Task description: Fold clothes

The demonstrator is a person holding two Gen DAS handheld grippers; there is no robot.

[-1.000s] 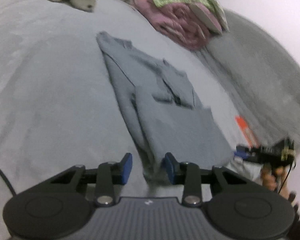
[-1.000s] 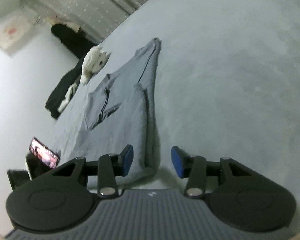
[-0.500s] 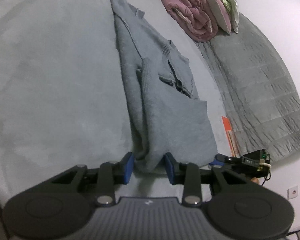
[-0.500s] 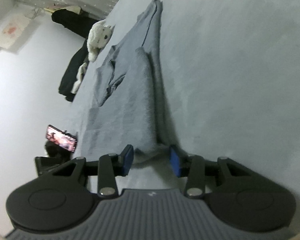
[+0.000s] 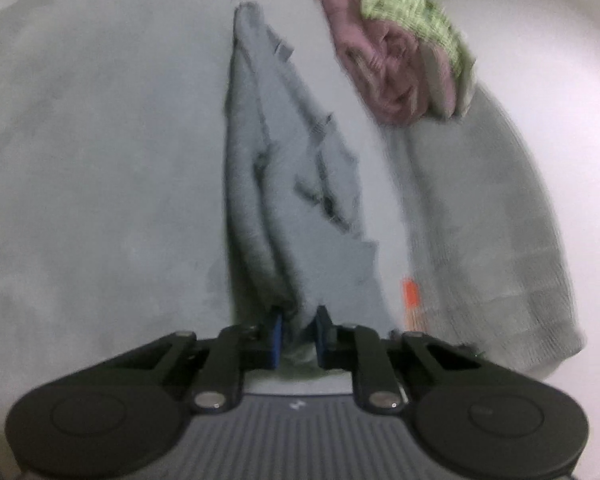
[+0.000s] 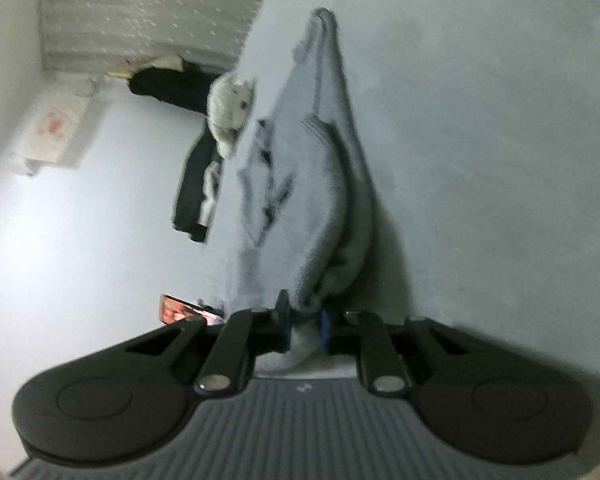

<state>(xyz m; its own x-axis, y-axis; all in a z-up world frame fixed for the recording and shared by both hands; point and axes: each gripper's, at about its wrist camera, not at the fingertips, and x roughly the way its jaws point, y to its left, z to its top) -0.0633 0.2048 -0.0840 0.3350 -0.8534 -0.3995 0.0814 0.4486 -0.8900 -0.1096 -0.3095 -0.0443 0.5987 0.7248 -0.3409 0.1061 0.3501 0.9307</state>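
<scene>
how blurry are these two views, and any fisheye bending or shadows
Left wrist view: motion-smeared, the grey sweater and pink blanket soft, the bed bulging. Right wrist view: similar smear, the plush toy fuzzy, the sweater's shadow falling rightward, corners vignetted black.

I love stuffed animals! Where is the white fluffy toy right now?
In the right wrist view, the white plush toy sits at the left edge of the grey bed, just left of the grey sweater, against dark clothing.
</scene>
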